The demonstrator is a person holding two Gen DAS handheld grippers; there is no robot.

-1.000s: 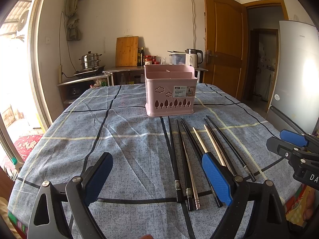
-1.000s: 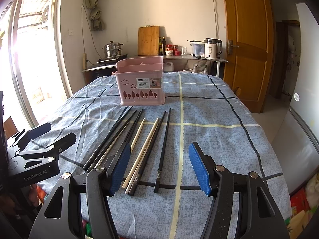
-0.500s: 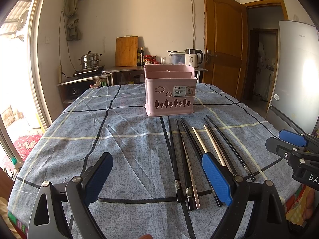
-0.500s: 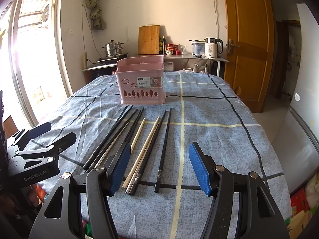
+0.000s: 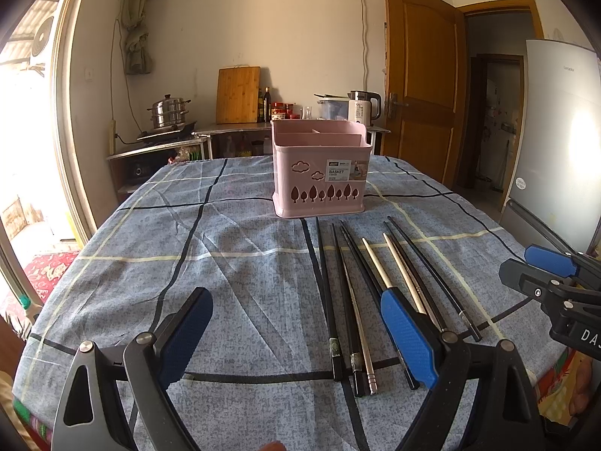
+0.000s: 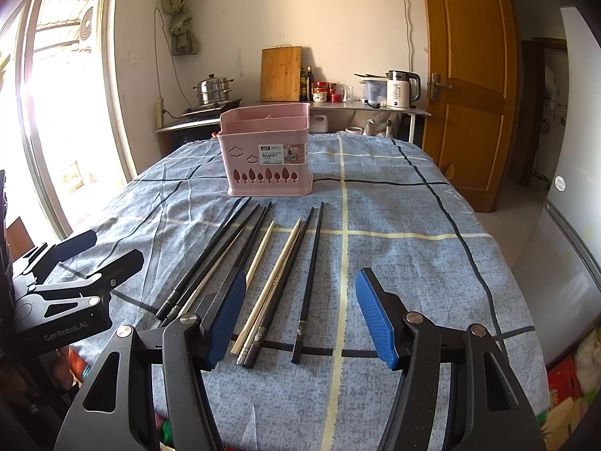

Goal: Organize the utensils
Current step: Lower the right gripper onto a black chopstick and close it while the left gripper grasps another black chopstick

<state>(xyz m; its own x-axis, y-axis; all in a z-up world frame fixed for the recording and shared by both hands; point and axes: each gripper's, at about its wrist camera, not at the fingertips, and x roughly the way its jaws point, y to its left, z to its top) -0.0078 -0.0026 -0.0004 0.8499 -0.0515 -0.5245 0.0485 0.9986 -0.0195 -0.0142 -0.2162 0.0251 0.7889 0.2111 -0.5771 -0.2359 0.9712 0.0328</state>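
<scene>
Chopsticks [image 5: 360, 293] lie in a loose fan across the middle of the left wrist view, mostly black with a few pale and metal ones, thin tips toward the pink basket [image 5: 321, 173], which stands upright in the upper centre, divided into compartments, just beyond those tips. Everything rests on the blue checked tablecloth [image 5: 210, 263]. In the right wrist view the same chopsticks [image 6: 270, 270] run up the centre-left toward the basket [image 6: 268, 154]. The left gripper [image 5: 296, 334] sits low in frame, jaws spread wide, holding nothing. The right gripper [image 6: 300, 314] is likewise low, jaws spread and empty, the chopstick butts showing in the gap between its blue pads [image 6: 375, 317].
</scene>
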